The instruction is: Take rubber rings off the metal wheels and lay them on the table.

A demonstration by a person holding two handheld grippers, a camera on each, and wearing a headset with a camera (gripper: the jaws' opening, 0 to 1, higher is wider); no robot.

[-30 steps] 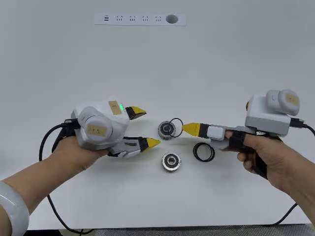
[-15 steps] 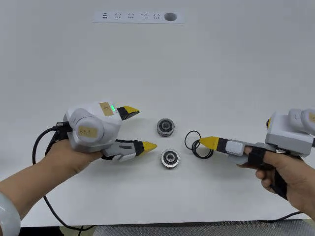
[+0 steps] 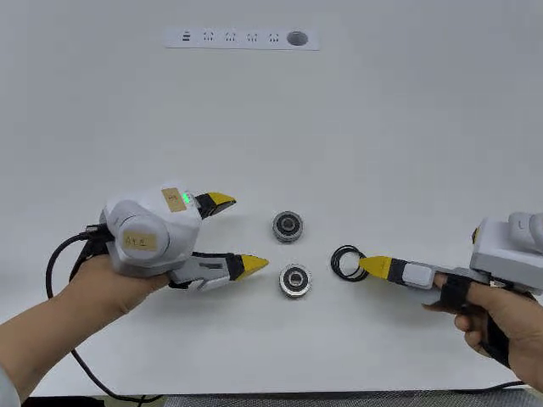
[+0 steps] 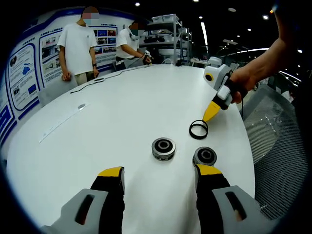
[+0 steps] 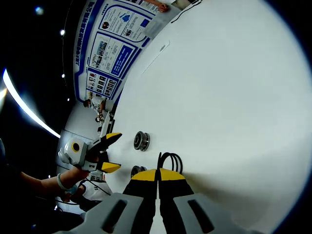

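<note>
- Head view has the left claw (image 3: 241, 232) spread wide and holding nothing, low over the white tabletop (image 3: 382, 153).
- Just ahead of its open jaws two metal wheels lie flat and apart from each other. The far wheel (image 3: 288, 226) sits off the upper tip and the near wheel (image 3: 295, 281) just beyond the lower tip. Neither touches the claw.
- The wheels look hard, smooth and heavy for their bulk. They would probably skate on the tabletop if tugged, so one claw should pin a wheel by its rim while the other peels. Whether either wheel carries a ring in its groove is too small to tell.
- The rubber rings (image 3: 348, 263), thin black overlapping loops, lie on the tabletop at the very tip of the right claw, between it and the wheels.
- They look light, soft and stretchy. The best hold is likely a small bite on the band at one spot. A ring may spring back or cling to the pads on release.
- The right claw (image 3: 370, 265) has its jaws pressed together, its tip touching the loops' edge. The right gripper view shows a dark strand at the tip, but I cannot tell whether a ring is nipped.
</note>
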